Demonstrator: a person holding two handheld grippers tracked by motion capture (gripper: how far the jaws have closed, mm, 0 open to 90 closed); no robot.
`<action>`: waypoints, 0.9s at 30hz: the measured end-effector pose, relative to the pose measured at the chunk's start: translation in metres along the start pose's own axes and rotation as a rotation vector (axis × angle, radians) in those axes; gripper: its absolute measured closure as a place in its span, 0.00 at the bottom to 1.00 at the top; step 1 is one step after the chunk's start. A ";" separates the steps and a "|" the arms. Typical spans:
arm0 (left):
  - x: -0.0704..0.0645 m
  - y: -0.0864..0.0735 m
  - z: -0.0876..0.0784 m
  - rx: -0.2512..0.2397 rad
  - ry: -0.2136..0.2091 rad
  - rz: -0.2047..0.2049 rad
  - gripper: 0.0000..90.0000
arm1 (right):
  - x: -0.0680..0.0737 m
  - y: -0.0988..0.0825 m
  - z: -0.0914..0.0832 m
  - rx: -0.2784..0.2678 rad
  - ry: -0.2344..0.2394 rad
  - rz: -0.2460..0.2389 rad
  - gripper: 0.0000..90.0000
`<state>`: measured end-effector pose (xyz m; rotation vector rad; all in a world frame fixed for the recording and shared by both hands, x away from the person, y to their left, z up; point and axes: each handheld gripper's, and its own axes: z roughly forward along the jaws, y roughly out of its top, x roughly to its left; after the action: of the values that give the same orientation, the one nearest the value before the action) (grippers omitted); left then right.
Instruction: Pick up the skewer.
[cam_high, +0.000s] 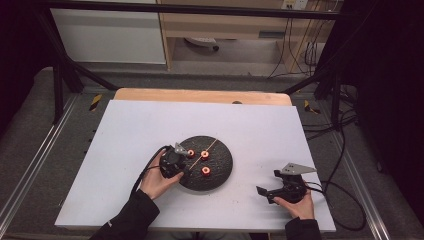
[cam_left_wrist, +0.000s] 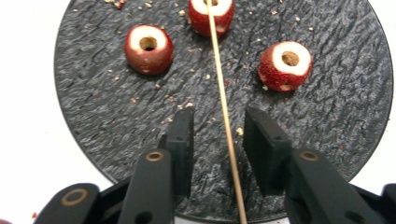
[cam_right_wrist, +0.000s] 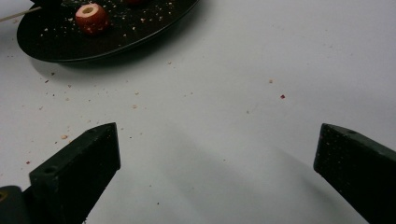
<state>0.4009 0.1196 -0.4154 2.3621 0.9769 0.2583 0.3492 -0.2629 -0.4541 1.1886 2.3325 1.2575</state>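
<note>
The plate (cam_high: 220, 172), dark and round, lies on the white table (cam_high: 125, 130). On the plate lie three cored red fruits (cam_high: 205, 171) and a thin skewer (cam_high: 206, 152), which crosses its middle. The left gripper (cam_high: 181, 161) hangs over the plate's left edge. The left gripper view adds what the high view cannot: the skewer (cam_left_wrist: 226, 116) runs between the two jaws, which stand apart with a gap on each side and do not press it; crumbs speckle the plate (cam_left_wrist: 93, 107). The right gripper (cam_high: 270, 190) rests on the table right of the plate, well apart from it. The right gripper view shows its jaws spread wide over bare table, with the plate (cam_right_wrist: 140, 32) and one fruit (cam_right_wrist: 92, 17) beyond.
</note>
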 end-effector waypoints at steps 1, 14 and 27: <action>-0.001 0.001 0.000 0.008 0.000 0.005 0.72 | 0.000 0.000 0.000 0.001 0.000 0.000 0.01; -0.006 0.005 0.004 0.079 0.028 0.045 0.87 | 0.000 0.000 0.000 -0.002 0.000 0.000 0.01; -0.008 0.006 0.005 0.097 0.050 0.047 0.97 | 0.000 0.000 -0.001 0.002 0.001 0.001 0.01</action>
<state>0.4005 0.1078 -0.4160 2.4795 0.9777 0.2955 0.3491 -0.2633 -0.4537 1.1907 2.3344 1.2566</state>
